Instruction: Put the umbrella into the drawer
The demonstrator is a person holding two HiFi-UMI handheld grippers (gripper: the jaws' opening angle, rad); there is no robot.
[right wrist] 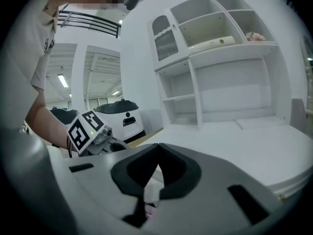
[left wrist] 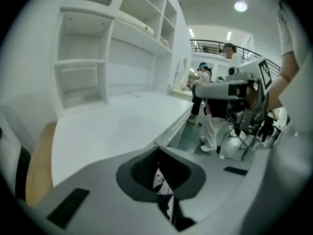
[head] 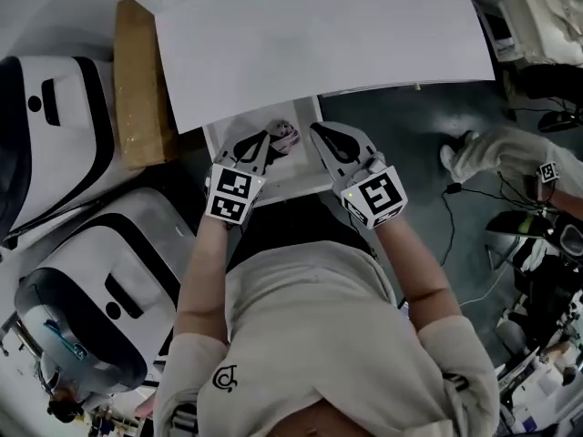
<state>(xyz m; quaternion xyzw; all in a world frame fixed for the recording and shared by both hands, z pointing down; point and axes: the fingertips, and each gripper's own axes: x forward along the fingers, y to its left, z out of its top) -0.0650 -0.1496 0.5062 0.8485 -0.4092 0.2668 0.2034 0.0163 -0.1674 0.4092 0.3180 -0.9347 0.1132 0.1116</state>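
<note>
The folded umbrella [head: 285, 137], pinkish with a dark pattern, lies in the open white drawer [head: 216, 146] under the desk [head: 328, 35]. My left gripper [head: 266, 137] hangs over the drawer's left half, jaws shut and empty. A slice of patterned fabric [left wrist: 160, 182] shows below its closed tips. My right gripper [head: 315, 128] is beside it over the drawer's right side, also shut with nothing held; a bit of pink umbrella [right wrist: 149, 207] shows beneath it. Each gripper appears in the other's view: the right gripper's body [left wrist: 217, 89] and the left gripper's marker cube [right wrist: 85, 129].
Two white-and-black machines [head: 55, 126] [head: 96, 276] stand at the left next to a wooden board [head: 141, 80]. White shelving [right wrist: 220, 58] rises behind the desk. At the right, another person's white sleeve [head: 510, 153], cables and equipment crowd the floor.
</note>
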